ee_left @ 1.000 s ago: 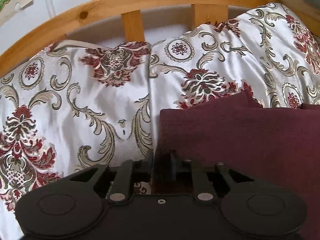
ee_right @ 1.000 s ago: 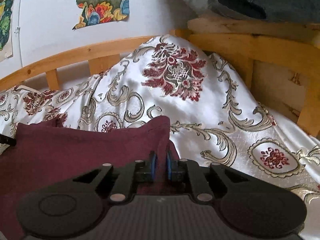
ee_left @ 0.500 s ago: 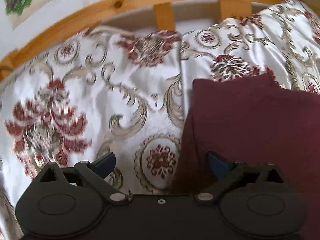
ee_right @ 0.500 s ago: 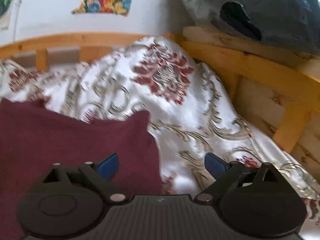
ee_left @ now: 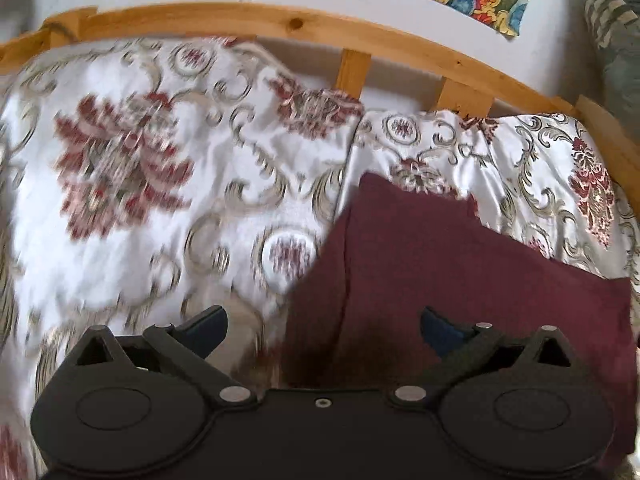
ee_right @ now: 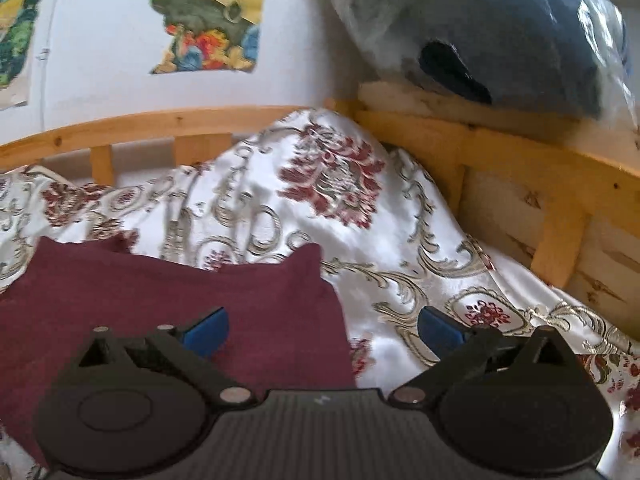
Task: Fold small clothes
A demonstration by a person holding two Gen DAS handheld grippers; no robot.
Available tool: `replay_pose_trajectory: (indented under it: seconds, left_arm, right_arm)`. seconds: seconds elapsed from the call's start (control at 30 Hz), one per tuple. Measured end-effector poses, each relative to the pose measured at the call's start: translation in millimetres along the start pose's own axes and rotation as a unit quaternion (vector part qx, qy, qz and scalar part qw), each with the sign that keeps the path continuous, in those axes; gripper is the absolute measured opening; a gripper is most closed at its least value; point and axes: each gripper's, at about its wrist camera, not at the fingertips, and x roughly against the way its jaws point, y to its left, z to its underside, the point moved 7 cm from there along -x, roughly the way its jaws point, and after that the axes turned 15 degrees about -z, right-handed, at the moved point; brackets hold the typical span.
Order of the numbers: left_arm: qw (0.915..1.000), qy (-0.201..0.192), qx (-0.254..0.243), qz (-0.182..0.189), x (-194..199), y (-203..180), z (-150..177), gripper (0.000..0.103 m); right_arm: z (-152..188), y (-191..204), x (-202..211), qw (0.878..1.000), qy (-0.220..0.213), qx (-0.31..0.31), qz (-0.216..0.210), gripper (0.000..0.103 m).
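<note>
Left gripper [ee_left: 323, 328]: jaws opening, now wide, nothing pinched; the left edge of the maroon garment [ee_left: 460, 280] lies between the fingers. Garment fills lower right of left view, on the floral bedspread [ee_left: 168, 208], folded flat, long axis running toward the right edge of the frame. Right gripper [ee_right: 323, 328]: jaws opening, wide, empty; garment's right edge sits between the fingers, lower left of frame.
</note>
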Motion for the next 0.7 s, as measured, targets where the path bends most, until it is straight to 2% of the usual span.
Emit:
replay_pose_trajectory:
  seconds: [0.17, 0.3, 0.43, 0.57, 0.7]
  left_arm:
    - [0.9971, 0.054, 0.041, 0.034, 11.6, 7.7, 32.7, 0.102]
    - [0.9924, 0.084, 0.041, 0.081, 8.9, 1.0, 56.1, 0.102]
    - [0.9864, 0.115, 0.081, 0.085, -3.2, -2.8, 63.8, 0.102]
    - [0.9796, 0.115, 0.126, 0.106, -13.0, -8.9, 62.5, 0.102]
    - [0.9806, 0.109, 0.131, 0.097, -25.9, -17.9, 70.3, 0.102]
  right_arm:
    - [8.6, 28.6, 14.8, 1.0, 0.004, -0.004, -0.018, 0.103]
    - [22.3, 69.5, 20.7, 0.998, 0.014, 0.013, -0.067, 0.103]
    - [32.3, 91.3, 13.9, 0.996, 0.028, 0.018, -0.086, 0.103]
    - [38.9, 102.3, 8.7, 0.995, 0.031, 0.039, -0.09, 0.103]
    - [48.0, 106.1, -0.5, 0.995, 0.039, 0.06, -0.067, 0.103]
